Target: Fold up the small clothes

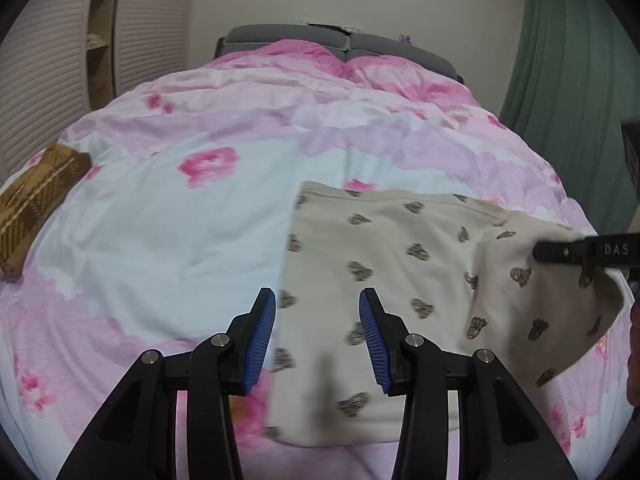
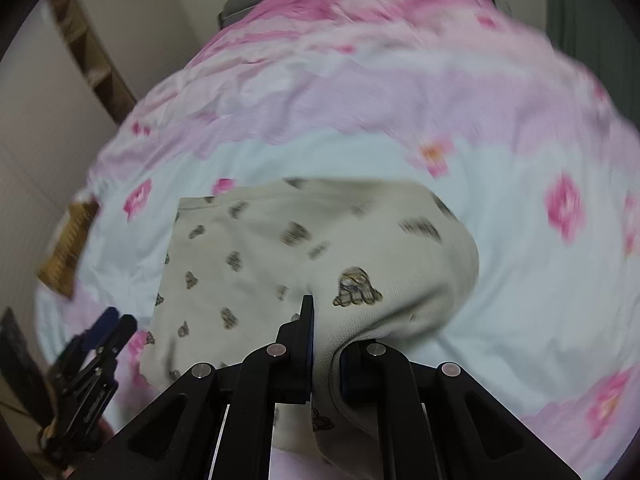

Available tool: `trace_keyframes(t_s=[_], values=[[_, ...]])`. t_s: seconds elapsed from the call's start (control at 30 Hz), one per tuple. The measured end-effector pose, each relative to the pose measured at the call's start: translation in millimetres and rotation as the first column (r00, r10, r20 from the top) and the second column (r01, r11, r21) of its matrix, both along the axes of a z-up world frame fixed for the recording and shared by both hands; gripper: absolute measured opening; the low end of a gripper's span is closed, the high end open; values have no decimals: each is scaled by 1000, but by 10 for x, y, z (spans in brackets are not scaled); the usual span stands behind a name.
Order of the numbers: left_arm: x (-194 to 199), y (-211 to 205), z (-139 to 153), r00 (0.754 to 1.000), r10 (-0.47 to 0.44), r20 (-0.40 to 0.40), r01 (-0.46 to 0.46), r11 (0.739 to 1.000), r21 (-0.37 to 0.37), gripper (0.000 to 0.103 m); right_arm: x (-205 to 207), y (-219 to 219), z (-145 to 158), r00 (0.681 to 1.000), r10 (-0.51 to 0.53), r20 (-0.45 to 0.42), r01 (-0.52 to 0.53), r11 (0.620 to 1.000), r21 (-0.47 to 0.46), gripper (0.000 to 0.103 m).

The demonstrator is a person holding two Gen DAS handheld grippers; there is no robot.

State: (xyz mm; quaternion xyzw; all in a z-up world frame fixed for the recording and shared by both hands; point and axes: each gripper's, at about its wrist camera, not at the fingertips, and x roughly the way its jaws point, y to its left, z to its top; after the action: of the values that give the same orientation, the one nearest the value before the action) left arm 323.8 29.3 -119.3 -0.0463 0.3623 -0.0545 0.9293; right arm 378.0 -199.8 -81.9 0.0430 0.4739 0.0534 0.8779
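A small beige garment with brown bear prints lies on the pink flowered bedspread. My left gripper is open and empty, with its blue pads just above the garment's left edge. My right gripper is shut on the garment's right part and lifts it into a raised fold. In the left wrist view the right gripper comes in from the right edge with cloth hanging from it. In the right wrist view the left gripper shows at the lower left.
A brown plaid cloth lies at the bed's left edge. A grey headboard is at the far end. Louvred wardrobe doors stand on the left and a green curtain hangs on the right.
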Motion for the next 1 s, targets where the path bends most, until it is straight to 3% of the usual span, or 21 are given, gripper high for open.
trace_keyframes(t_s=[0.13,0.27,0.4,0.53,0.6,0.77,0.9,1.0], values=[[-51,288,9,999,37,1,-37,999,-2,43,110,733,-3,998,70,-4,-70,989,-133,10],[-122,614,-22,997,80,-9,-80,997,0,43,222,1388,-229,990,132,-47,-139,968,-210,10],[-191,843,-90,994,108,-24,-108,994,7,43,295,1745,-560,981,155,-113,-177,960,-219,11],[-255,1002,-161,991,127,-41,-127,992,10,43,311,1853,-771,979,155,-134,-181,960,-215,25],[-280,1039,-177,991,130,-44,-129,992,11,43,260,1821,-739,977,170,-129,-191,965,-180,34],[-346,939,-131,994,104,-33,-104,995,1,43,29,1647,-435,974,196,-109,-208,972,-108,38],[-501,686,-18,999,46,1,-46,999,-11,43,-275,1299,-70,968,239,-71,-234,970,65,52],[-640,449,47,1000,-6,26,7,999,-39,43,-434,940,122,972,231,-41,-220,958,184,53]])
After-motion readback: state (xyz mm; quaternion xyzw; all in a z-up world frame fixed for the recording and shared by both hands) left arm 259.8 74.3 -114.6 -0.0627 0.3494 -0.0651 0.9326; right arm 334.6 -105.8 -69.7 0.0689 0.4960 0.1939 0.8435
